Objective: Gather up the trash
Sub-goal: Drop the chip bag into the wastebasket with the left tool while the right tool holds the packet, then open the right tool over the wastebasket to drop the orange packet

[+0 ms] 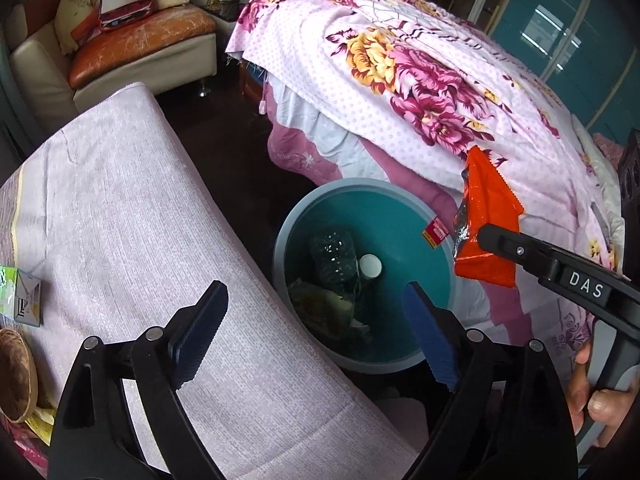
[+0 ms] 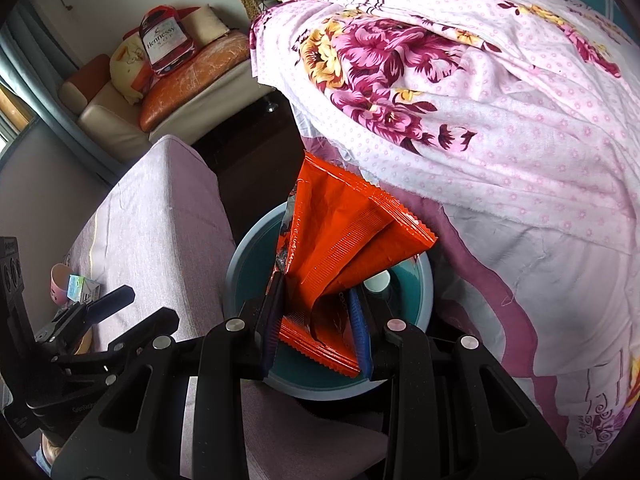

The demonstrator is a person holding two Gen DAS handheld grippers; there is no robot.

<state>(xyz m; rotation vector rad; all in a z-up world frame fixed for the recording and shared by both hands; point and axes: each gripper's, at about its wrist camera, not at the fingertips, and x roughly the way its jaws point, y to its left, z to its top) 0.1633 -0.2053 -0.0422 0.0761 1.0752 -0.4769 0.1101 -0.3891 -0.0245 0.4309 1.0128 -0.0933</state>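
Right gripper (image 2: 316, 320) pinches an orange wrapper (image 2: 340, 240) above the teal bin (image 2: 420, 280) — ready to drop; left gripper (image 1: 316, 332) hangs nearby, jaws wide, empty.

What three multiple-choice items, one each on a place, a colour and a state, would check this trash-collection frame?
1. Where is the trash bin?
A. On the sofa
B. On the floor between the pink-covered table and the floral bedspread
C. On the table

2. What colour is the wrapper in the right hand-held gripper?
A. Orange-red
B. Green
C. White

3. How does the left hand-held gripper stand?
A. Shut on a bottle
B. Shut on the wrapper
C. Open and empty

Key: 1 B, the bin's rim sits down between table edge and bedspread; 2 A, the crinkled wrapper is orange-red in both views; 3 C, its blue pads stand wide apart with nothing between them.
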